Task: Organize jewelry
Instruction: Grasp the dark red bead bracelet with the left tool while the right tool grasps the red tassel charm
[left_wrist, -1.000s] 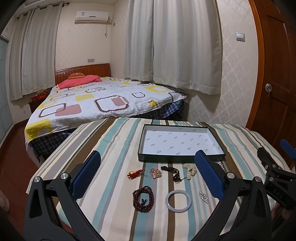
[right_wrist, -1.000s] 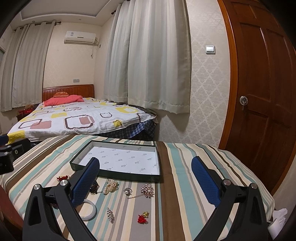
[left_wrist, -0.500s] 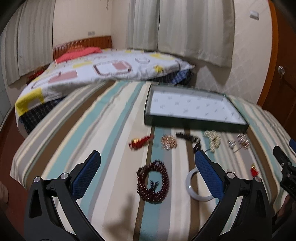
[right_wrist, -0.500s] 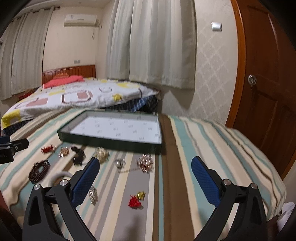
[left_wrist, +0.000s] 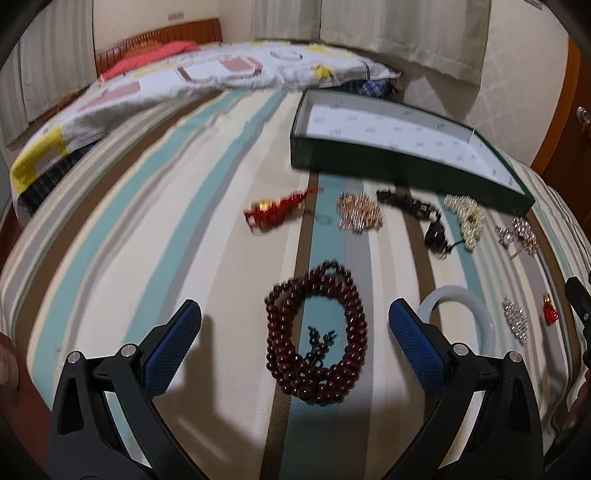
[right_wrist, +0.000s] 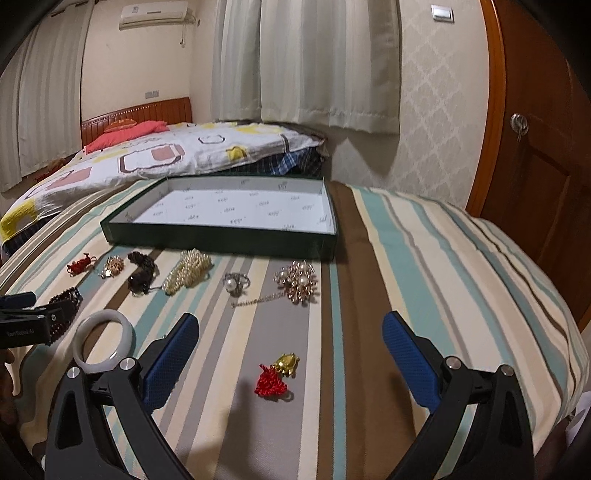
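Jewelry lies scattered on a striped tablecloth in front of a shallow dark green tray (left_wrist: 402, 166) (right_wrist: 221, 236) with a white lining. My left gripper (left_wrist: 295, 317) is open and hangs just above a dark red bead bracelet (left_wrist: 317, 332), which sits between its blue pads. A white bangle (left_wrist: 476, 314) (right_wrist: 101, 341) lies to its right. My right gripper (right_wrist: 290, 332) is open, low over a red knot charm with a gold piece (right_wrist: 275, 376). A pearl ring (right_wrist: 236, 284), a gold pearl brooch (right_wrist: 297, 282) and a pearl strand (right_wrist: 188, 275) lie farther off.
A red tassel charm (left_wrist: 277, 214), a gold cluster (left_wrist: 360, 216), a dark bracelet (left_wrist: 413, 206) and a rhinestone clip (left_wrist: 515, 319) also lie on the cloth. A bed (right_wrist: 166, 155) stands behind the table, a wooden door (right_wrist: 535, 147) at the right. The table edge falls away on the right.
Both grippers have dropped lower and tilted down toward the table. The left one now frames the red bead bracelet; the right one has come closer to the red knot charm.
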